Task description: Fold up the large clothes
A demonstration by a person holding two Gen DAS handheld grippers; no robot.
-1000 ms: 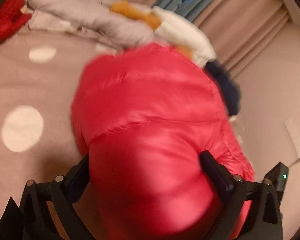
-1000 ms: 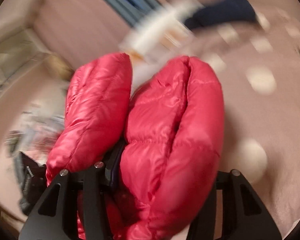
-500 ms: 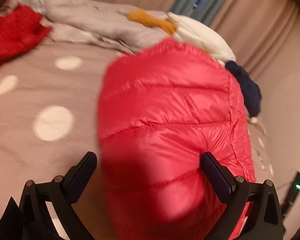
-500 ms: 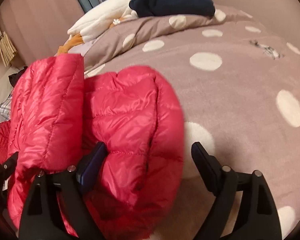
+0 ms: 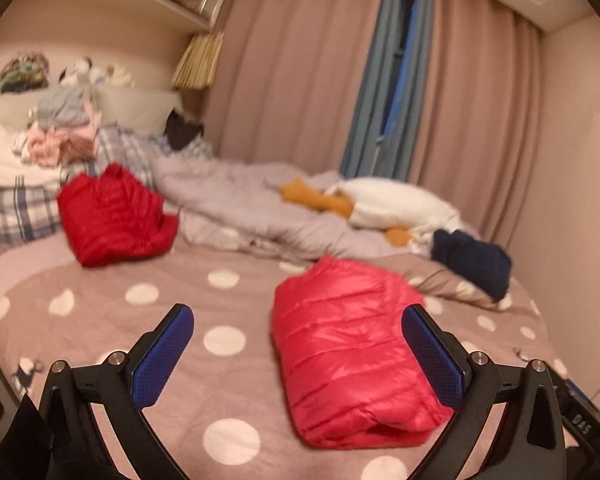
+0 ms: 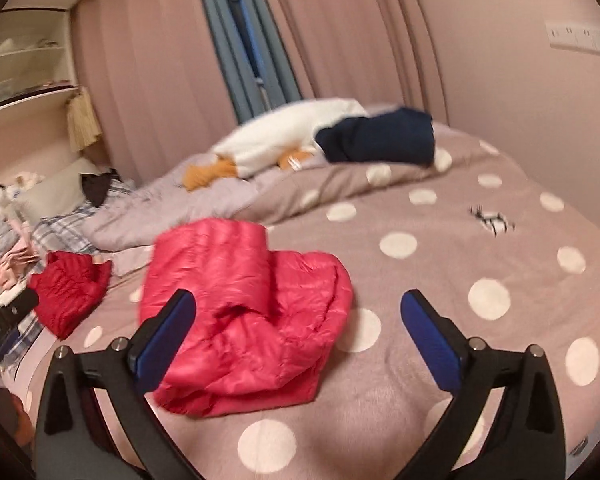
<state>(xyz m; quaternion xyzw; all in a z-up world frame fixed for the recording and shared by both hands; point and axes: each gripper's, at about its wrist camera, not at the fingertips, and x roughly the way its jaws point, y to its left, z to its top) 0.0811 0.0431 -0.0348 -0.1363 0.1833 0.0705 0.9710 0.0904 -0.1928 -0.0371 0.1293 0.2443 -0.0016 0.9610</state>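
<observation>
Pink curtains (image 5: 300, 80) and a blue drape (image 5: 384, 80) close off the far side of a bedroom, where a mauve bedspread (image 5: 228, 376) with white polka dots covers the bed. On it lies the folded pink-red puffer jacket (image 5: 352, 360), a puffy bundle resting free near the foot of the bed.

The left gripper (image 5: 298, 356) hovers above the spread with its 2 blue pads wide apart, the jacket showing behind its right finger. The right gripper (image 6: 298, 344) has just been opening; its jaws stand spread and nothing is pressed between them.

Farther off sit a second red jacket (image 5: 116, 216), a rumpled grey duvet (image 5: 240, 200), a white plush toy (image 5: 396, 204) and a folded navy garment (image 5: 472, 260).
</observation>
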